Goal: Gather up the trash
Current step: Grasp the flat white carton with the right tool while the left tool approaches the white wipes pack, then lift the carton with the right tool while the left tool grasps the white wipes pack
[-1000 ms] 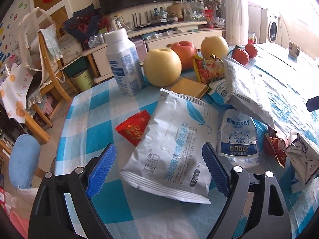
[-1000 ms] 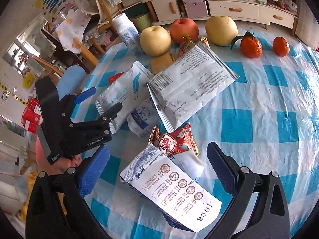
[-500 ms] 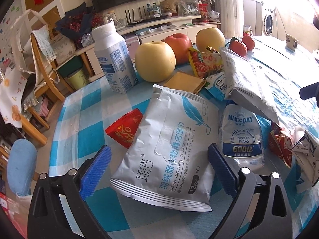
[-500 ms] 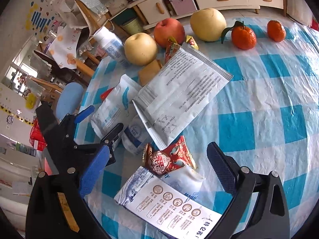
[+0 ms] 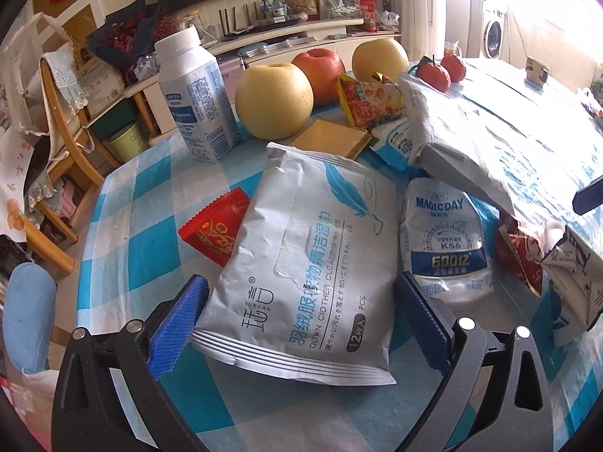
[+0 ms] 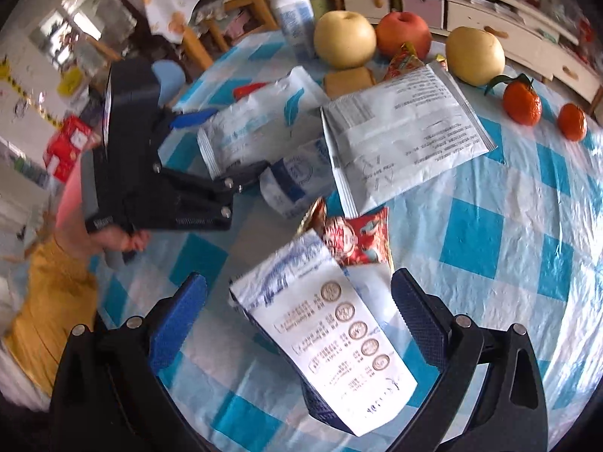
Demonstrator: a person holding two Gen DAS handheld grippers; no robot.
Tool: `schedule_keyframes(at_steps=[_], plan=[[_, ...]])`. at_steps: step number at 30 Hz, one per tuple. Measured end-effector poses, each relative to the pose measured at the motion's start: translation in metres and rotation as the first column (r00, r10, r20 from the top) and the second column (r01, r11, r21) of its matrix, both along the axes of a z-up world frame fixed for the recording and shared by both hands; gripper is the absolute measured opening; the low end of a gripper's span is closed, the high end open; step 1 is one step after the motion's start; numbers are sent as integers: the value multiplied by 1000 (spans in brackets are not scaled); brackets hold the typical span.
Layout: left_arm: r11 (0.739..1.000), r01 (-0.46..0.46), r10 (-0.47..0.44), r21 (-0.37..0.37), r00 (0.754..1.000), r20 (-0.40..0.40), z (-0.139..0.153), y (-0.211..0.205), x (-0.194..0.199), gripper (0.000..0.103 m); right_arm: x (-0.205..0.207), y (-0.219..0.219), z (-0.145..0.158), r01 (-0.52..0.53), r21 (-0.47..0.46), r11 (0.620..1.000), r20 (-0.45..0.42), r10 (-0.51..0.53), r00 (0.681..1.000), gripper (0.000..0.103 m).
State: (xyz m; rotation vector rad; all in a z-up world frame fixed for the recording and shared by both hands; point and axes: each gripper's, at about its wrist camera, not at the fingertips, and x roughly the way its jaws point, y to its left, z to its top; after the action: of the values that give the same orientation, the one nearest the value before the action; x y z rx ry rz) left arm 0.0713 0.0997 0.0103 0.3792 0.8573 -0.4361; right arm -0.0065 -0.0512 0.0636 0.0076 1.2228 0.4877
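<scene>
Blue-checked tablecloth (image 5: pixel 124 203) is strewn with wrappers; the wipes pack (image 5: pixel 309 263) is straddled by the spread left gripper (image 5: pixel 301 320), the milk carton (image 6: pixel 331 331) by the spread right gripper (image 6: pixel 299 309).

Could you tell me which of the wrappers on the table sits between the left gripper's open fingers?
It is the big white wet-wipes pack with the blue feather, framed by the left gripper; the smaller wrappers lie beside it.
</scene>
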Motion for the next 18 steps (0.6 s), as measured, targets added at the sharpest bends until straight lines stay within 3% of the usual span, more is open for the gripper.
schedule_keyframes(at_steps=[8, 9, 12, 18], plan=[[998, 21, -23, 56, 999, 31, -3, -4, -6, 98, -14, -3, -19, -32, -101, 994, -1, 32, 999, 98], [998, 21, -23, 54, 999, 30, -3, -4, -5, 98, -15, -4, -19, -34, -104, 994, 1, 34, 999, 96], [998, 18, -21, 58, 999, 39, -2, -4, -7, 98, -16, -4, -18, -48, -96, 994, 4, 49, 999, 74], [997, 7, -13, 83, 997, 73, -2, -11, -10, 96, -18, 0, -13, -58, -126, 990, 33, 62, 997, 67]])
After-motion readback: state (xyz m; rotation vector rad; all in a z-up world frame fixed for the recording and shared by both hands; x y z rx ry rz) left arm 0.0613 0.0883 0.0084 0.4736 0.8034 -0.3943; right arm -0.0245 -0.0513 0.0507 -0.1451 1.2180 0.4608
